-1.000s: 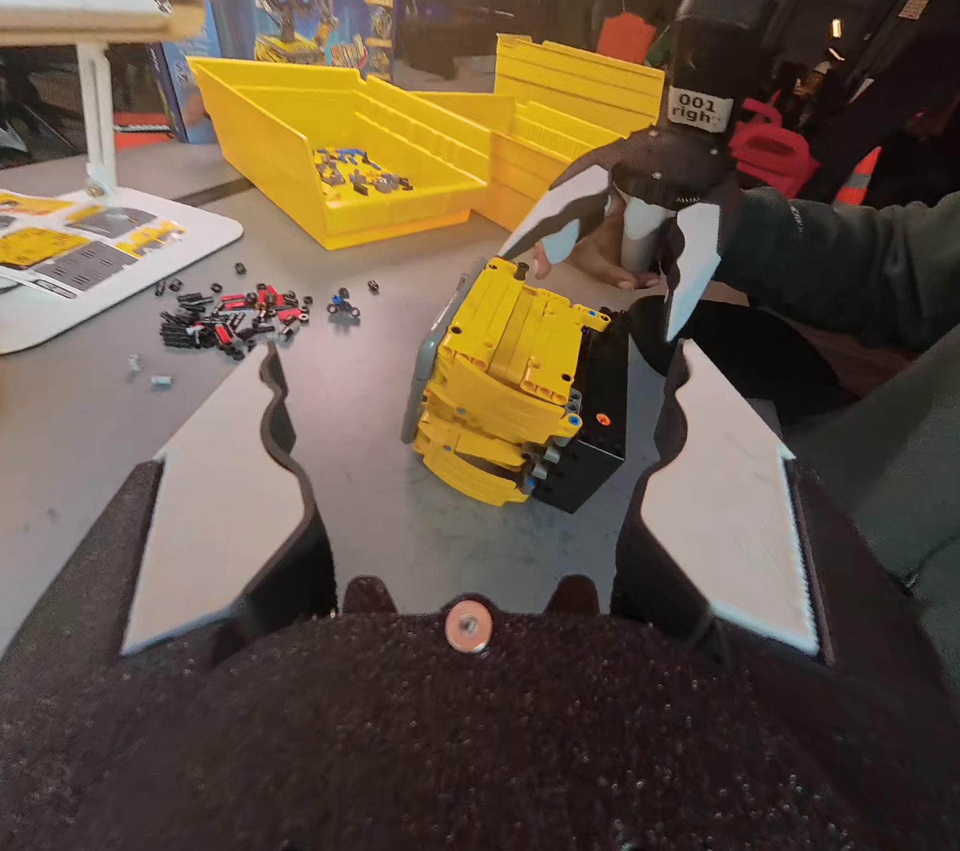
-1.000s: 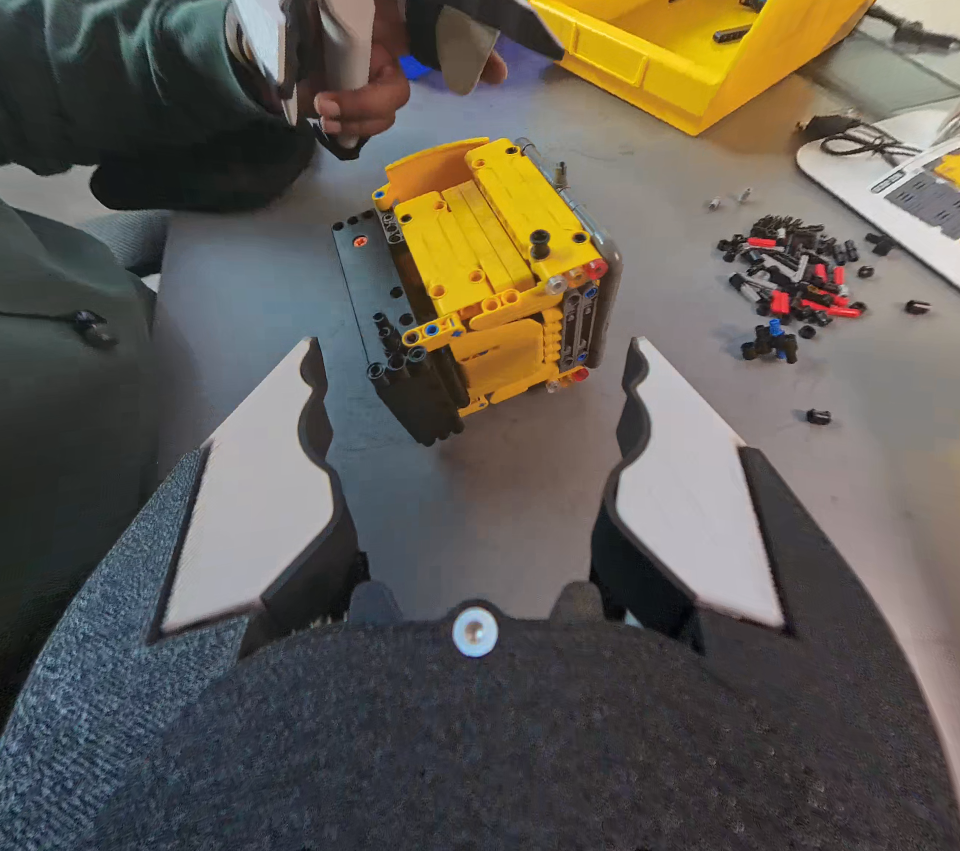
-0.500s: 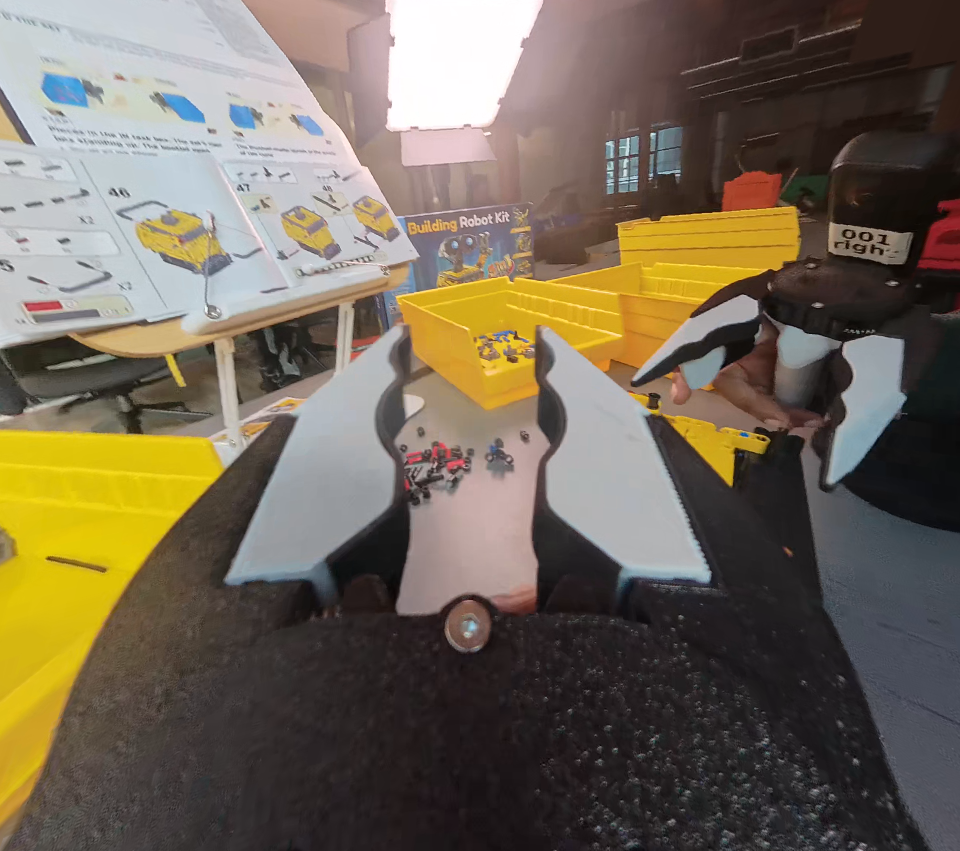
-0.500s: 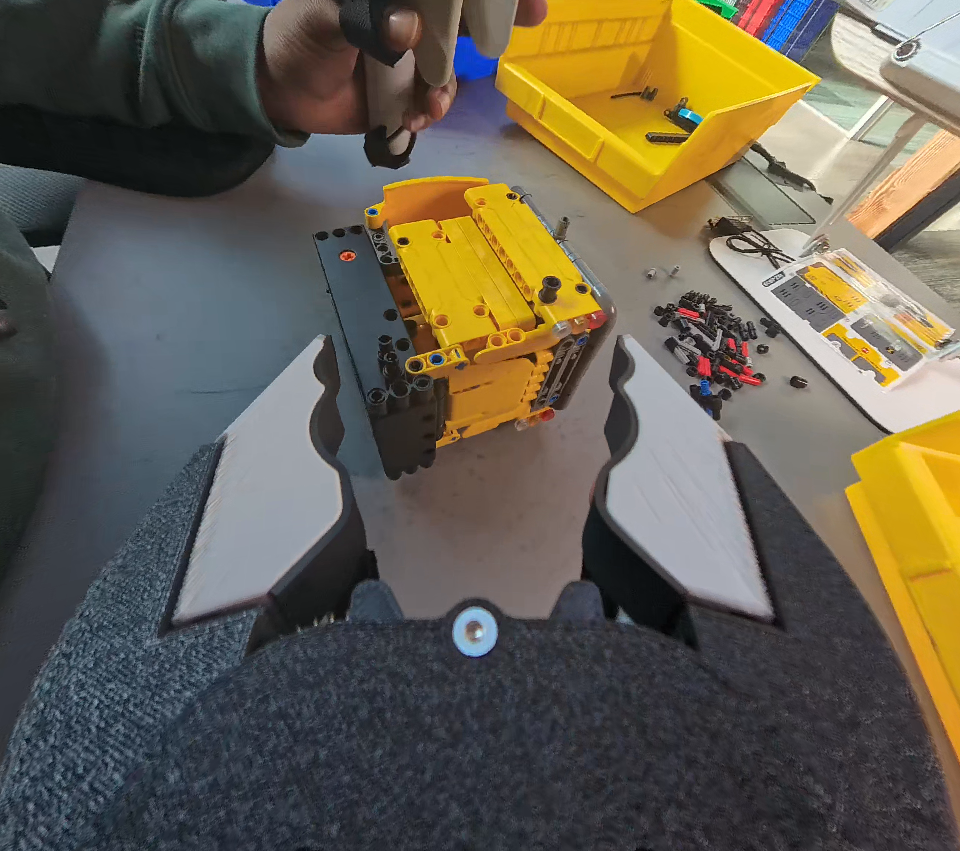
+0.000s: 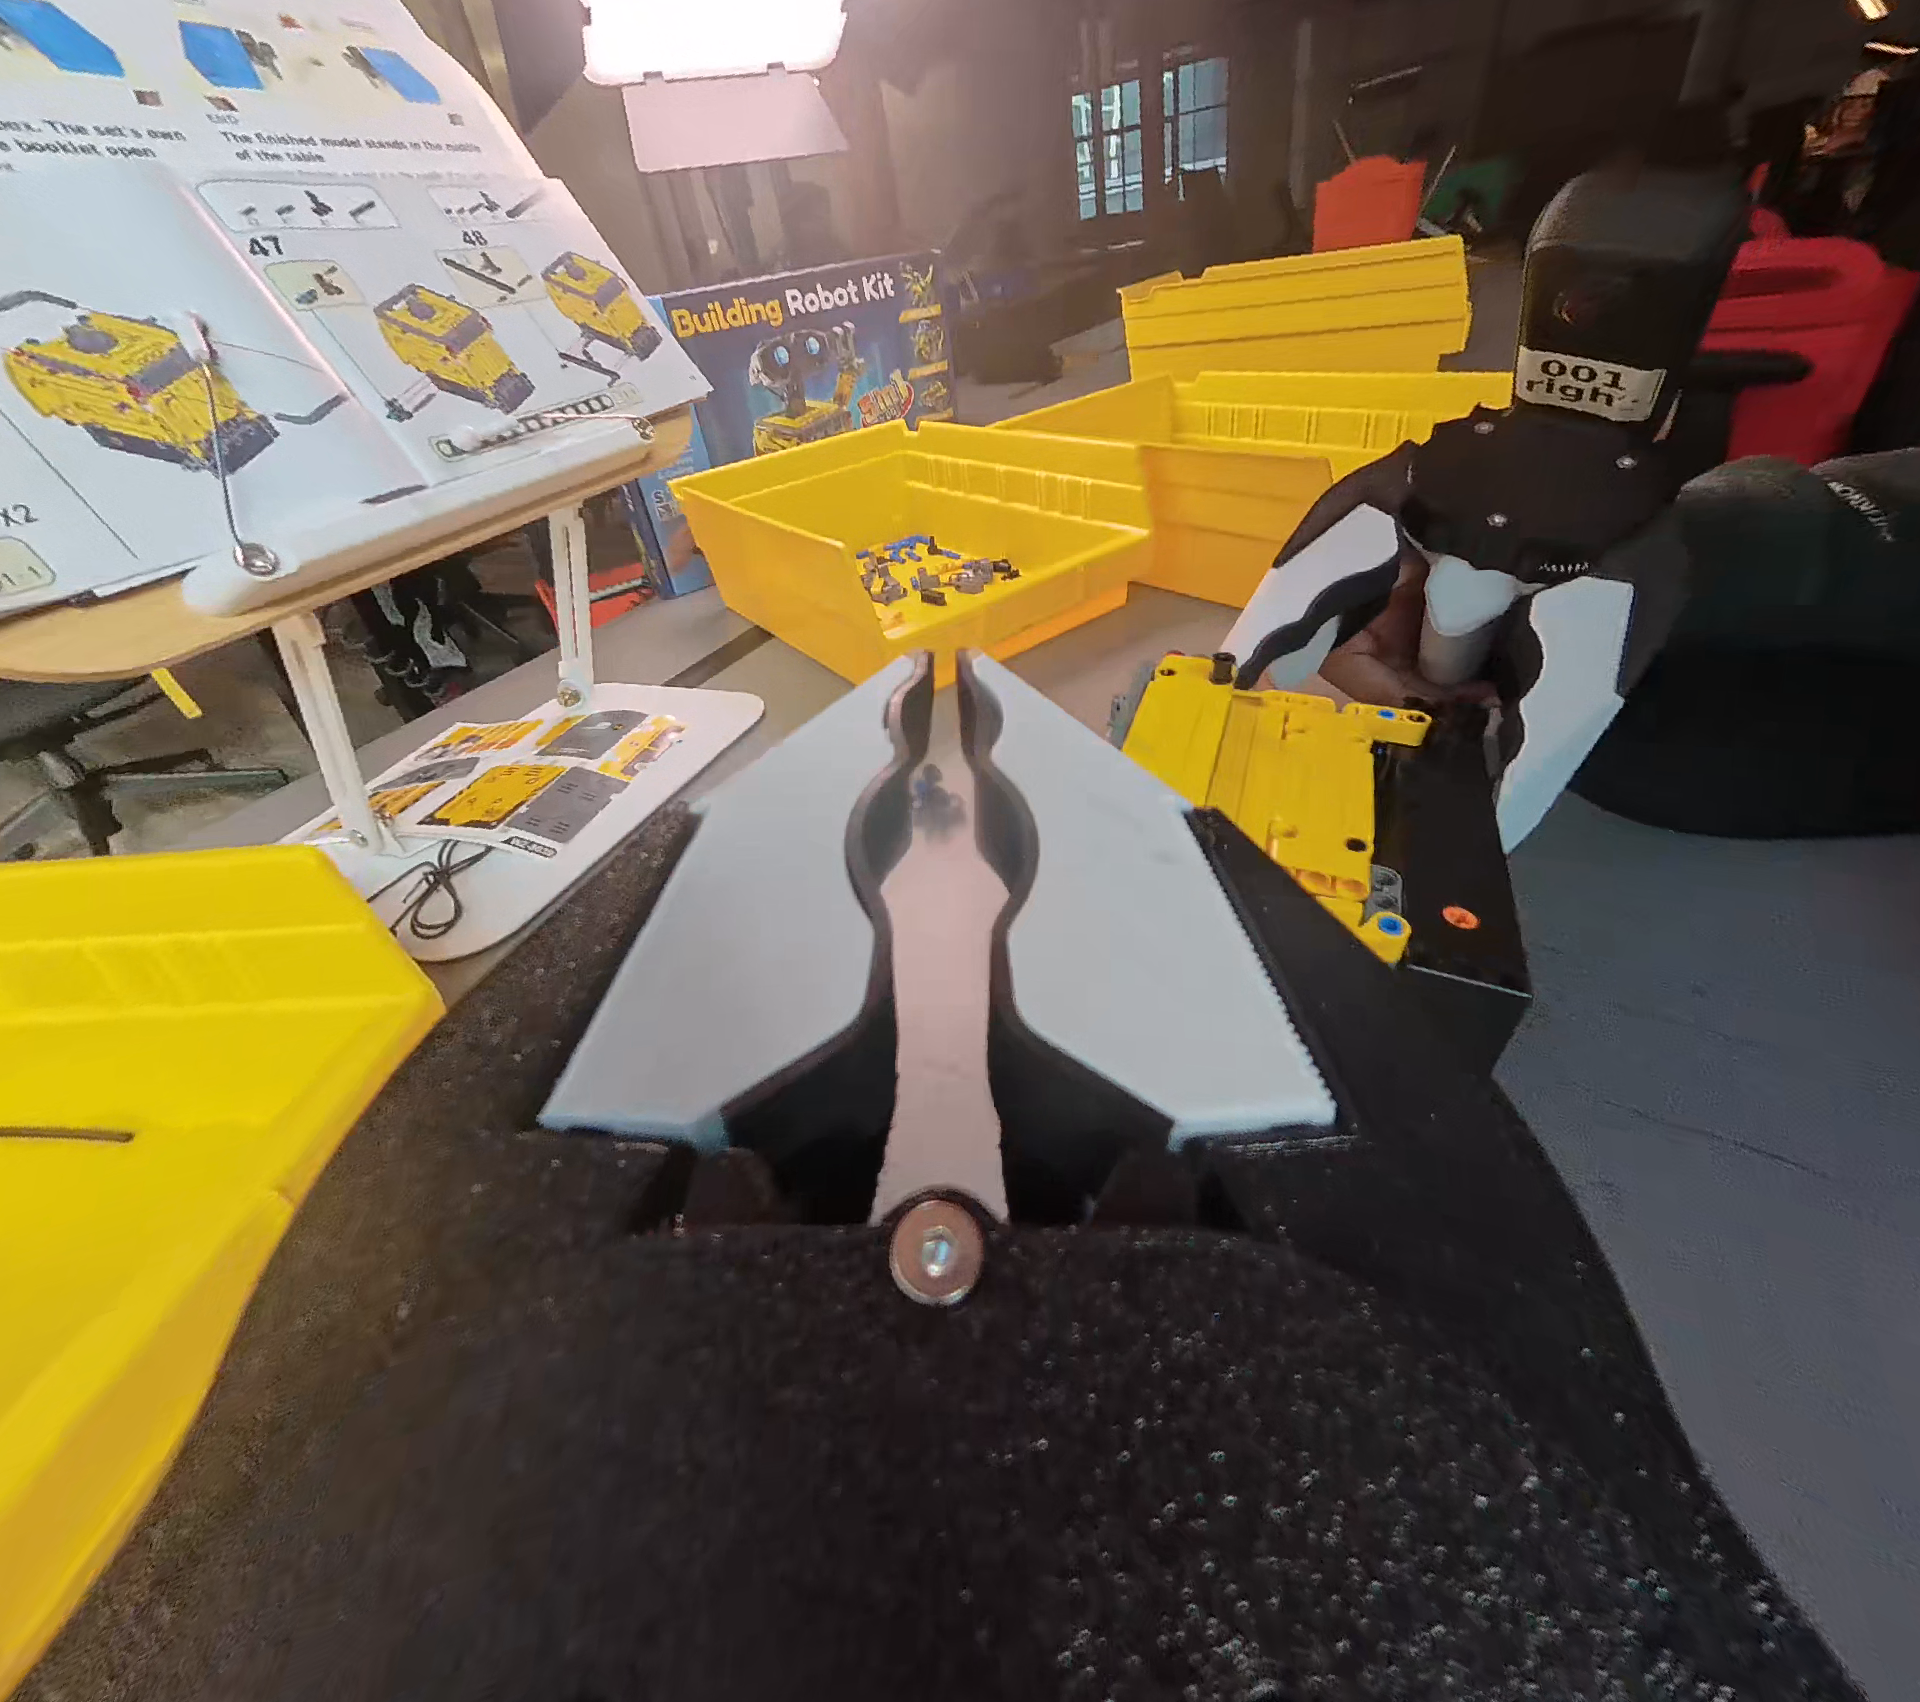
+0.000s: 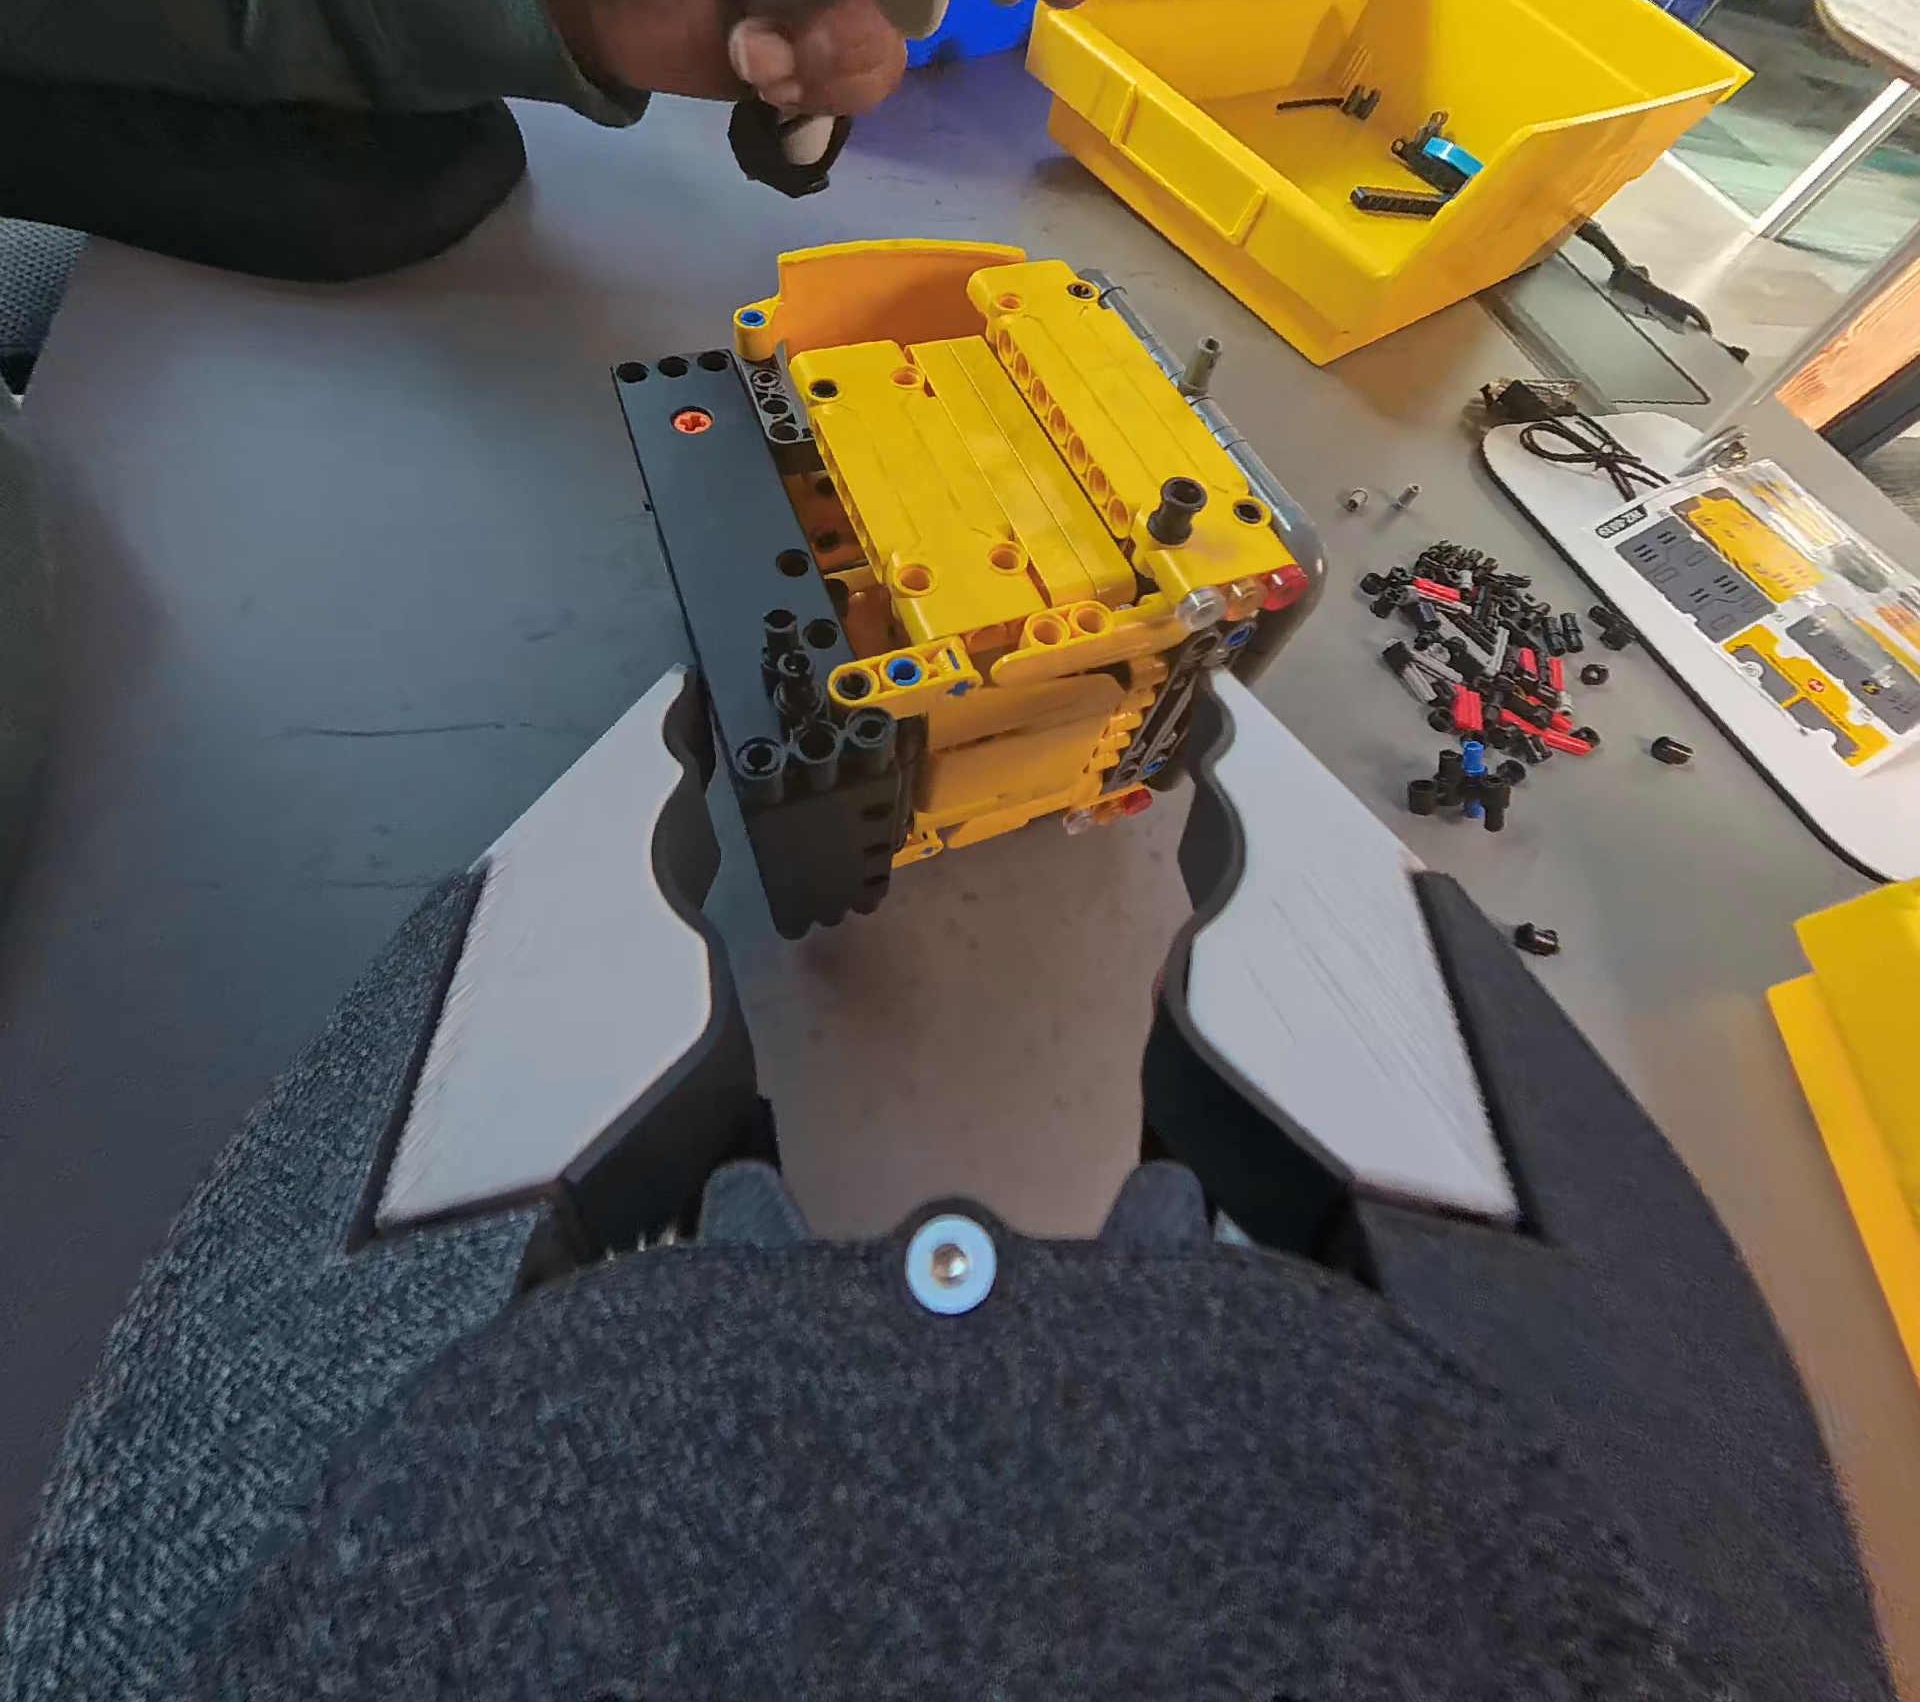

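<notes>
Model status: we see the yellow-and-black brick model [image 6: 966, 572] half-built on the grey table [image 6: 312, 613] | right gripper [image 6: 951, 696] wide apart, straddling its near end, gripping nothing | left gripper [image 5: 943, 665] nearly closed, empty, raised beside it | loose pins [image 6: 1486, 665] unused.

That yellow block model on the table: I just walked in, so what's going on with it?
A person holds tongs in each hand. The right tongs are open, straddling the near end of the yellow and black model on the grey table. The left tongs are shut and empty, raised beside it. Loose pins lie nearby.
</notes>
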A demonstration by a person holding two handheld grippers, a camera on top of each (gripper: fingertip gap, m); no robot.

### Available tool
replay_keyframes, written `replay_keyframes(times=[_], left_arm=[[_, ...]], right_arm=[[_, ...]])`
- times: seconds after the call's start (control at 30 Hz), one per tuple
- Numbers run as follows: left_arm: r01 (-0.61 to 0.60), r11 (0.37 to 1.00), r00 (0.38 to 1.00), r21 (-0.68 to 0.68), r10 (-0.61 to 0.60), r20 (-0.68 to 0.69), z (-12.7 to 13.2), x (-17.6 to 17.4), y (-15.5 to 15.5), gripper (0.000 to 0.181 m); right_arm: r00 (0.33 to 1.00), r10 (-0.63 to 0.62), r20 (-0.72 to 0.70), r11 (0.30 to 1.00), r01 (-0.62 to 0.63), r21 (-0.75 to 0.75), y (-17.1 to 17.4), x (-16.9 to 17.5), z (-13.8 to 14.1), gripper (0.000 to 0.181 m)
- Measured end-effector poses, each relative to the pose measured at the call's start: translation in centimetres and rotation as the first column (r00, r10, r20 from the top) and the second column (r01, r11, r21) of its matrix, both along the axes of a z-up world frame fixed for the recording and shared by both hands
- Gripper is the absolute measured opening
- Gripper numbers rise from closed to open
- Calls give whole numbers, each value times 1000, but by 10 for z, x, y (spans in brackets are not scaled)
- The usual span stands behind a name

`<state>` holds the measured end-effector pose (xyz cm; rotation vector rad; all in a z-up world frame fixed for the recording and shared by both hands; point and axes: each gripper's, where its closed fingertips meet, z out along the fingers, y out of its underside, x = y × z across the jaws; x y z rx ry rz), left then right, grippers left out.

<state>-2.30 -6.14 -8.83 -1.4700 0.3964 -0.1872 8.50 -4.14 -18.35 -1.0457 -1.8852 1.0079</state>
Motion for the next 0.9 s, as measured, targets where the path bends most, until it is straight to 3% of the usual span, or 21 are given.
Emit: replay_keyframes(times=[0.13,0.27,0.43,0.57,0.73,0.9], left_arm=[[10,997,999,-77,-7,39,-13,-3,-1,20],[-18,994,997,-107,26,76,-18,-10,2,50],[-71,989,995,-130,79,56,-24,-13,0,35],[-51,989,998,-139,56,34,-30,-7,0,38],[63,978,992,-197,-40,120,-39,8,2,69],[114,955,989,-275,-82,126,-50,21,2,104]], right_arm=[[1000,-17,9,1000,17,-18,3,-8,-2,79],[999,-32,-4,999,32,0,8,-22,-2,78],[996,-71,-51,997,71,-5,23,-34,7,70],[992,-84,-94,994,77,-82,41,-27,35,73],[971,-225,-77,974,226,7,103,-35,38,64],[961,-273,32,961,272,41,138,-56,6,62]])
